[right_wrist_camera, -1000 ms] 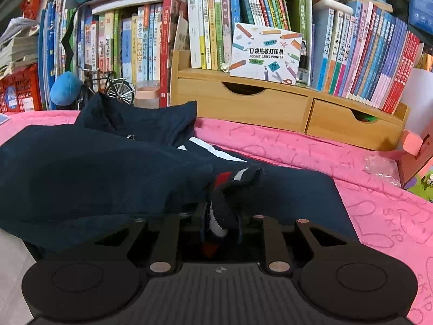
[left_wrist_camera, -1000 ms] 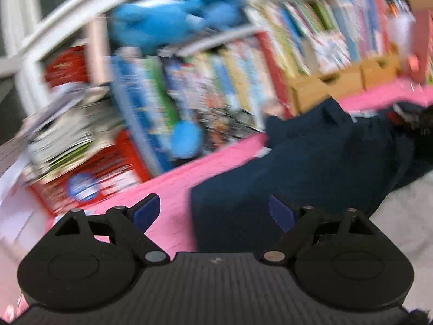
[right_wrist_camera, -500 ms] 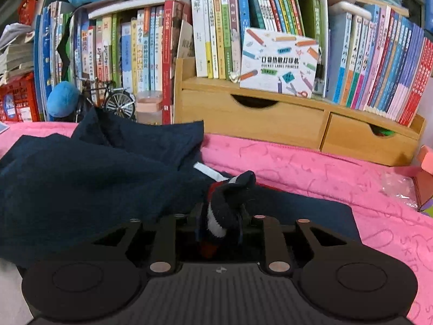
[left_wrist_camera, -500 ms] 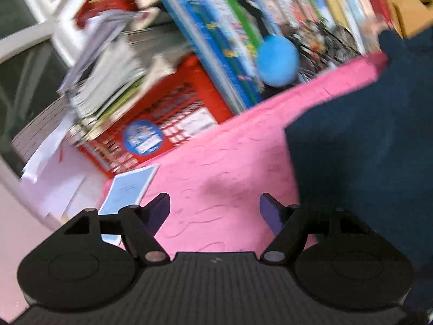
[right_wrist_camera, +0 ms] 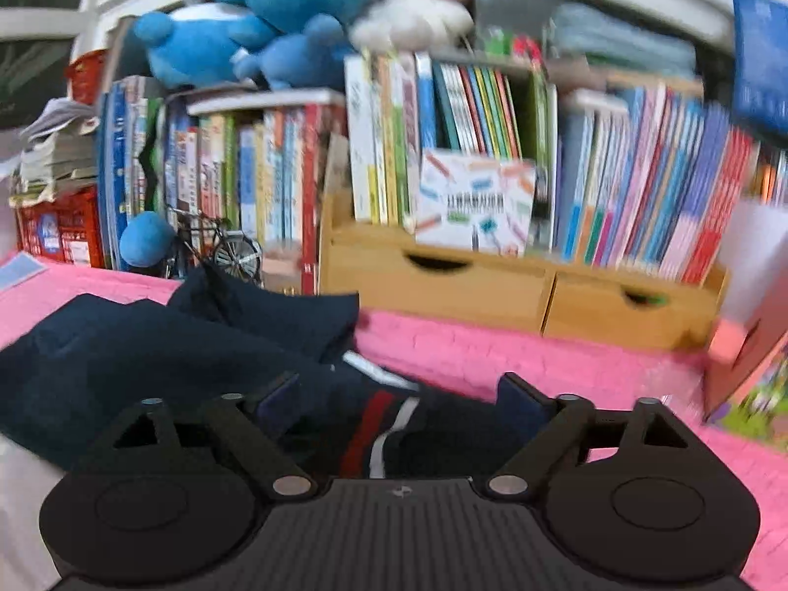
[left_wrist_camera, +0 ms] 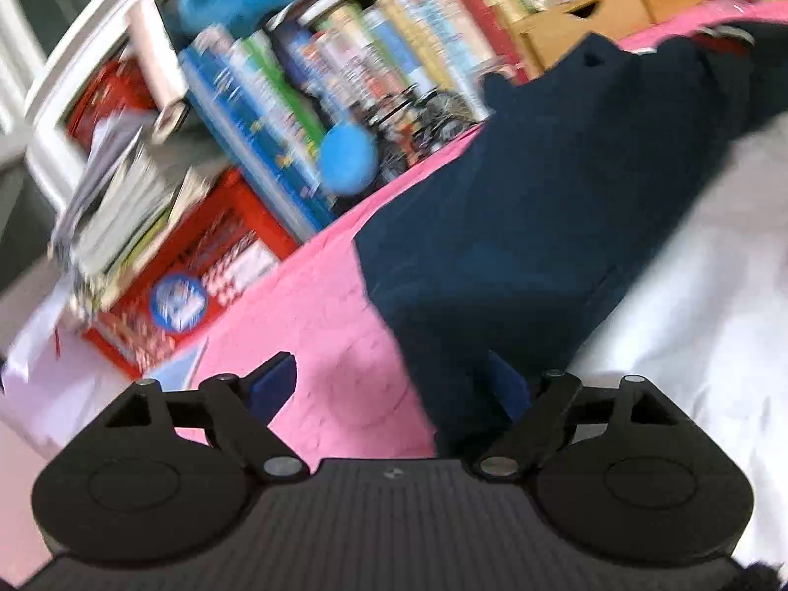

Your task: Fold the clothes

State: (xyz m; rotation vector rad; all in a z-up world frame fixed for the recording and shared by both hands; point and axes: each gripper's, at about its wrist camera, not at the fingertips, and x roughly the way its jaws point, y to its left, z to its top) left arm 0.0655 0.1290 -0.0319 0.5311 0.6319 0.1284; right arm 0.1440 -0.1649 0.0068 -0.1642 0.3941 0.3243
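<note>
The right hand-held gripper [right_wrist_camera: 399, 394] has just released the striped cuff [right_wrist_camera: 379, 423]; the left hand-held gripper [left_wrist_camera: 389, 384], also spread, nears the navy garment [left_wrist_camera: 541, 207] ahead for regrasping.

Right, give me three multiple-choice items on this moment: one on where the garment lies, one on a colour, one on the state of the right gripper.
1. Where does the navy garment lie?
A. on the pink cloth in front of the books
B. inside a wooden drawer
C. on top of the plush toys

2. What colour are the stripes on the cuff between the right gripper's fingers?
A. yellow and green
B. red and white
C. orange and black

3. What state is the right gripper in?
A. shut on the cuff
B. open, with the cuff lying between its fingers
C. out of view

Answers:
1 A: the dark fabric spreads over the pink cloth below the book row.
2 B: a red band and a white band run side by side on the navy cuff.
3 B: the two blue pads stand wide apart on either side of the cuff.
</note>
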